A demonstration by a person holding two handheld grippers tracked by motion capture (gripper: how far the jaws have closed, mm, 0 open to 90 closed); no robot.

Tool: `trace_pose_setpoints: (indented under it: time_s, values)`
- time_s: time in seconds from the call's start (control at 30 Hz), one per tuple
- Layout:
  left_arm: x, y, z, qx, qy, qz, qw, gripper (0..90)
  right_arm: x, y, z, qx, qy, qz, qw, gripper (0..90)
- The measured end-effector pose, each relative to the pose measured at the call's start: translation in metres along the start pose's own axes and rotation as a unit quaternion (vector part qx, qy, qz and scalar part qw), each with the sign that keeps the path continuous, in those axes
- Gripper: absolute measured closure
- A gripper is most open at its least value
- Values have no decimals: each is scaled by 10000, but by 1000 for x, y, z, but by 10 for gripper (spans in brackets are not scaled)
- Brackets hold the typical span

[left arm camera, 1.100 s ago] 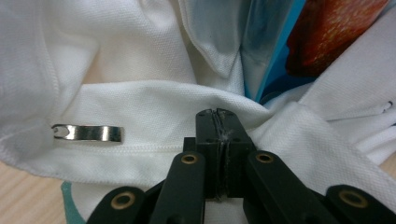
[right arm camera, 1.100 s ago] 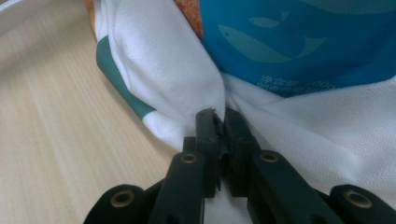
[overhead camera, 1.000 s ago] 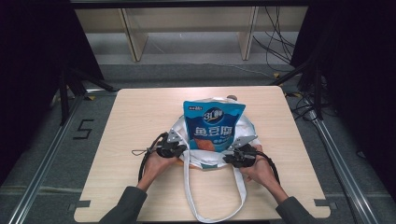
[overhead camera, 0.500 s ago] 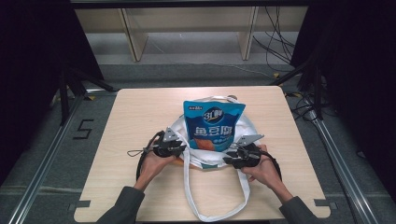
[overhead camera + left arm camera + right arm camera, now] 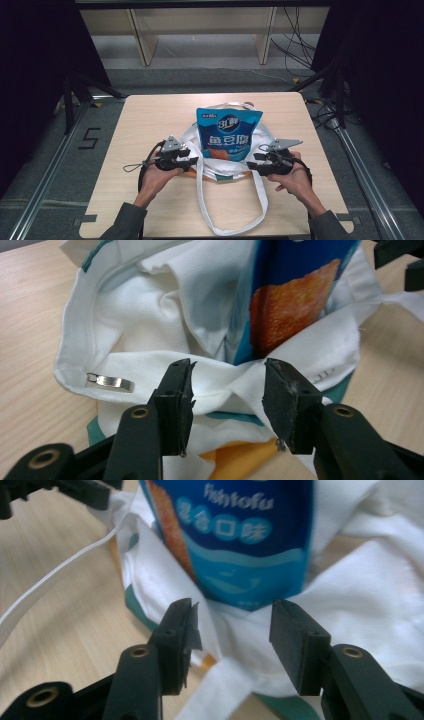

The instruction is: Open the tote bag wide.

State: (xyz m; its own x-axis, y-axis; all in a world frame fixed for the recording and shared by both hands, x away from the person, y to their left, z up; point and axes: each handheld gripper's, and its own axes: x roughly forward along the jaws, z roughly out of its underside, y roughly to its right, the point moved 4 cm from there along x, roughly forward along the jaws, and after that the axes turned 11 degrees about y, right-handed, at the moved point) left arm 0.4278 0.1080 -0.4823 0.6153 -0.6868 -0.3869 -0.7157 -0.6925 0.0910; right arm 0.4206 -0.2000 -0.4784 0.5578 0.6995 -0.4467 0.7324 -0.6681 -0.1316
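At table centre: white tote bag (image 5: 227,167) lies crumpled, blue snack pouch (image 5: 228,132) upright inside | left gripper (image 5: 192,161) | right gripper (image 5: 254,161) | both jaws just opening, gripping nothing, flanking bag

bag (image 5: 220,165) — white matt cloth | pouch (image 5: 228,131) — glossy plastic (blue) | table (image 5: 150,125) — smooth pale wood

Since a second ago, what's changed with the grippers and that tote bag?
Both grippers have let go: the left gripper and right gripper have just been opening, and the white tote bag cloth now lies loose between their jaws, unpinched. Both hands have lifted slightly off the bag's mouth. The blue snack pouch stands in the bag as before, and the straps trail toward the table's near edge unchanged.
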Motion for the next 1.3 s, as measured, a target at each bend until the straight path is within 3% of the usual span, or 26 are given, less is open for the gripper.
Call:
trace_pose_setpoints:
  time_s: [0.27, 0.3, 0.33, 0.4, 0.43, 0.47, 0.5, 0.53, 0.57, 0.63, 0.77, 0.83, 0.9, 0.93, 1.0, 1.07, 1.1, 1.17, 1.23, 1.27, 1.3]
  values:
    - [-13, 9, 3, -152, 76, 51, 9998, 463, -18, 12, -1, 45, 115, 169, 9998, 499]
    - [-14, 9, 3, -157, 82, 32, 9998, 450, -20, 15, -1, -96, 113, 156, 9998, 492]
    - [-16, 8, 5, -116, 64, 36, 9999, 443, -20, 13, 0, 79, 86, 130, 9998, 488]
    - [-17, 9, 7, -197, 98, -24, 9998, 429, -21, 14, 1, 16, 112, 242, 9996, 480]
    - [-18, 9, 7, -212, 94, -40, 9997, 420, -22, 13, 2, 106, 88, 269, 9995, 474]
    - [-21, 7, 8, -162, 55, -35, 9998, 414, -22, 13, 2, 18, 85, 218, 9997, 466]
    - [-21, 9, 9, -254, 143, -105, 9995, 407, -22, 12, 2, 83, 117, 217, 9997, 461]
    - [-23, 9, 9, -257, 86, -45, 9996, 394, -23, 12, 3, 75, 36, 186, 9998, 458]
    - [-24, 10, 10, -273, 142, -67, 9995, 385, -23, 14, 3, -81, 32, 248, 9997, 456]
    - [-26, 11, 12, -249, 116, -91, 9996, 374, -24, 10, 4, 87, 65, 183, 9998, 448]
    - [-30, 16, 17, -265, 107, -53, 9996, 364, -26, 11, 6, 60, -3, 200, 9998, 436]
    - [-33, 16, 19, -152, 26, -46, 9999, 358, -26, 11, 8, 81, 32, 165, 9998, 431]
    - [-33, 19, 22, -292, 92, -59, 9995, 351, -29, 12, 10, 149, 16, 236, 9996, 426]
    - [-34, 19, 23, -237, 100, -67, 9996, 350, -29, 12, 11, 161, -8, 185, 9997, 424]
    - [-35, 19, 24, -245, 88, -86, 9996, 349, -30, 15, 12, 47, 17, 357, 9993, 422]
    - [-37, 18, 26, -148, 81, -115, 9998, 338, -32, 14, 14, 126, 1, 282, 9995, 420]
    - [-38, 17, 28, -169, 85, -140, 9997, 334, -33, 13, 14, 203, -22, 314, 9993, 419]
    - [-39, 18, 30, -261, 81, -162, 9995, 333, -34, 15, 15, 58, -43, 366, 9993, 416]
    - [-41, 18, 32, -274, 97, -200, 9994, 329, -36, 13, 15, 136, -19, 291, 9995, 414]
    - [-43, 17, 32, -217, 49, -210, 9995, 327, -36, 14, 16, 90, -23, 402, 9991, 414]
    - [-44, 18, 33, -309, 116, -264, 9991, 326, -37, 12, 16, 114, -3, 338, 9994, 414]
